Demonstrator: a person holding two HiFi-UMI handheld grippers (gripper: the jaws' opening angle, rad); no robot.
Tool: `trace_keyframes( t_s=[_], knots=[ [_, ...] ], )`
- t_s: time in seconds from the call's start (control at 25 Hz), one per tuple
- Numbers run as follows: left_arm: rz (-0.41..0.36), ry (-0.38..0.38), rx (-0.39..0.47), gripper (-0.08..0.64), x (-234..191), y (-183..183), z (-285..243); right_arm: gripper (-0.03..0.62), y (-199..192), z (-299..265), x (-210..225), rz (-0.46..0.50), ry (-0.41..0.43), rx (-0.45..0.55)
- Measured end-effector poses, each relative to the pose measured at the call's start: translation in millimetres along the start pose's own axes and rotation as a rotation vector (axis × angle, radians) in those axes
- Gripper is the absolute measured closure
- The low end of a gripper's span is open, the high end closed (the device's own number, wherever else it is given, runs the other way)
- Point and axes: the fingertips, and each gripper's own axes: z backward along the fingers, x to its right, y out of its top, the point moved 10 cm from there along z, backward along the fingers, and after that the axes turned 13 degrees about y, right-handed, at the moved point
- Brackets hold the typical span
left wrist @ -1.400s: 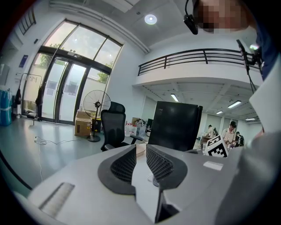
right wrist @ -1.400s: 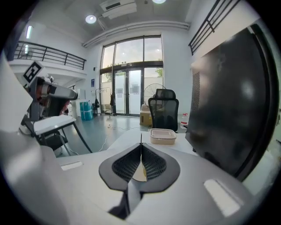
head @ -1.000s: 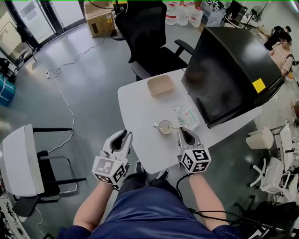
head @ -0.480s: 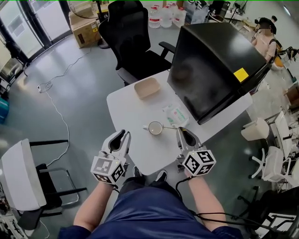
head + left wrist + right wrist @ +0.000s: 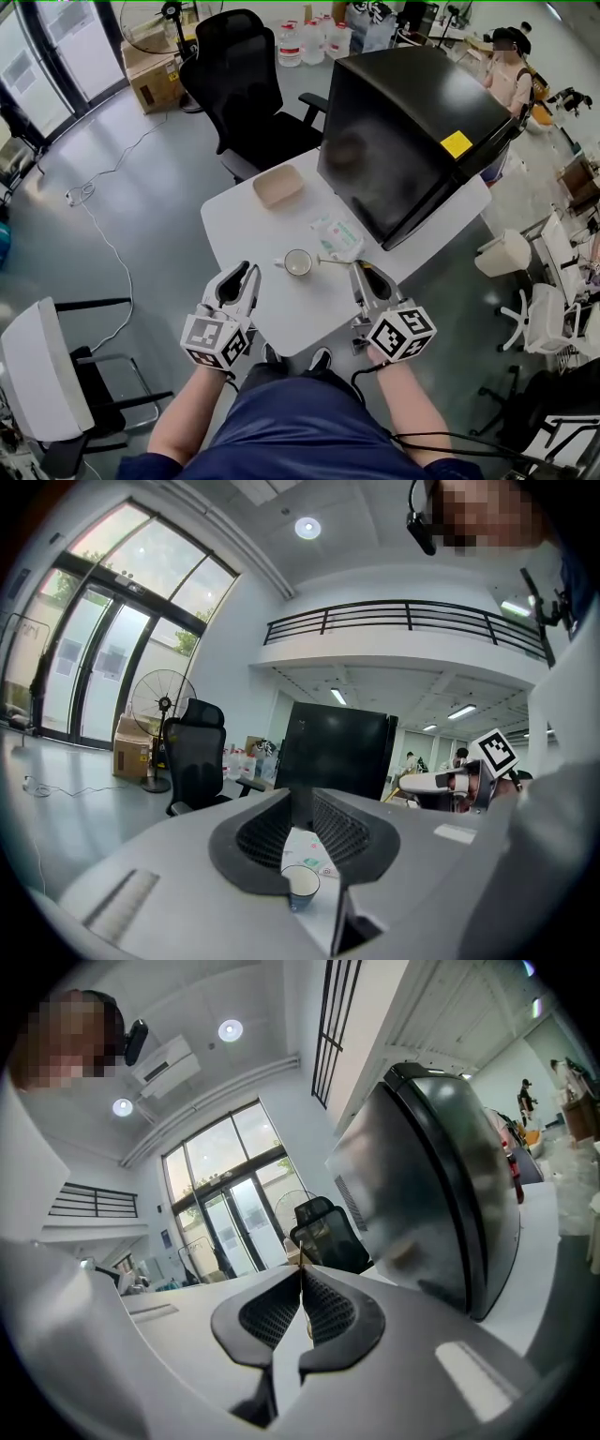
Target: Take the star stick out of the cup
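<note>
Star stick (image 5: 330,262): pinched in right gripper (image 5: 363,274), pointing to 9 o'clock at cup (image 5: 298,262) on counter (image 5: 234,225) | tip clear of rim: cannot tell | left gripper (image 5: 244,275) spread, empty | judgement: hold pinch firm, raise stick well above rim.

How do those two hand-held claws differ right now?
The left gripper has its jaws apart and holds nothing; the right gripper is shut on the star stick. The left gripper lies short of the cup; the right gripper holds the stick seemingly clear of it. Both carry a marker cube.
</note>
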Motion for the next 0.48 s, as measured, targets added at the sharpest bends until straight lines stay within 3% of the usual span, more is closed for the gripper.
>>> trace_keyframes(
  t_s=[0.48],
  knots=[
    [0.016,-0.059,0.010,0.488,16,7,-2,0.578,18,19,-21,0.023,0.015,0.056]
  ],
)
